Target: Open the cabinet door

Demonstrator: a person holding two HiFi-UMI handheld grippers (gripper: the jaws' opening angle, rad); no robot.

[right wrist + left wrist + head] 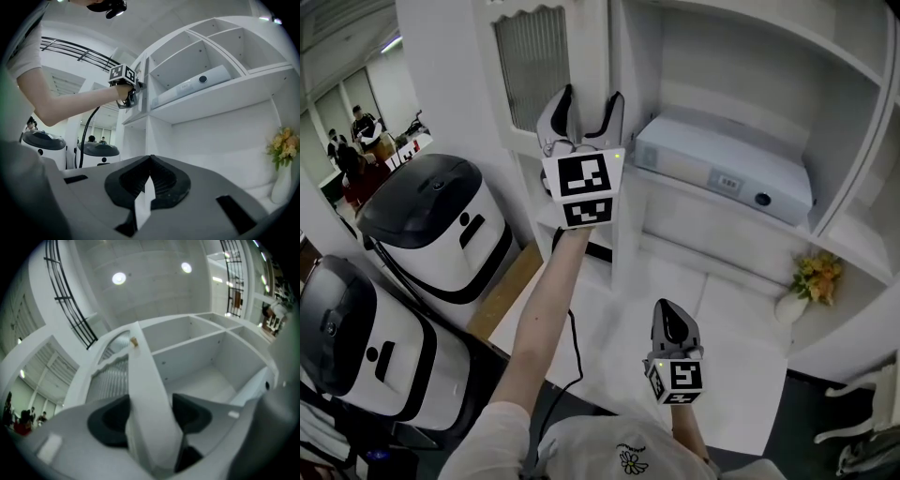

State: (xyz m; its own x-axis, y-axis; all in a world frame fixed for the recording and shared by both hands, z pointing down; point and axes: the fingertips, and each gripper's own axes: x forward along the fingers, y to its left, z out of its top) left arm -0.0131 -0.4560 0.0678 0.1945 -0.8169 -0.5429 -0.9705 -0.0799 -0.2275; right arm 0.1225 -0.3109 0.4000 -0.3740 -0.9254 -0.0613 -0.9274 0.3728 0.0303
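Although the cabinet door [534, 75] already stands off the cabinet frame, the opening looks only partly done. The ribbed-glass panel angles outward, and the shelf compartments beside it show past its free edge. In the right gripper view the door juts out from the cabinet front, so I judge it ajar rather than swung fully back. What seems left is to carry that edge further round on its hinges.

The left gripper [592, 96] is raised to the door, its jaws straddling the free edge. One jaw lies on the ribbed-glass face and the other on the inner face. In the left gripper view the white edge fills the gap between the dark pads [110, 420], which appear to press on both sides, so I read it as a clamp on the door. A small knob [134, 341] sits higher up the same edge, well clear of the jaws.

The right gripper [671, 319] hangs low over the white surface [741, 394], well apart from the door, its jaws together with nothing in them.
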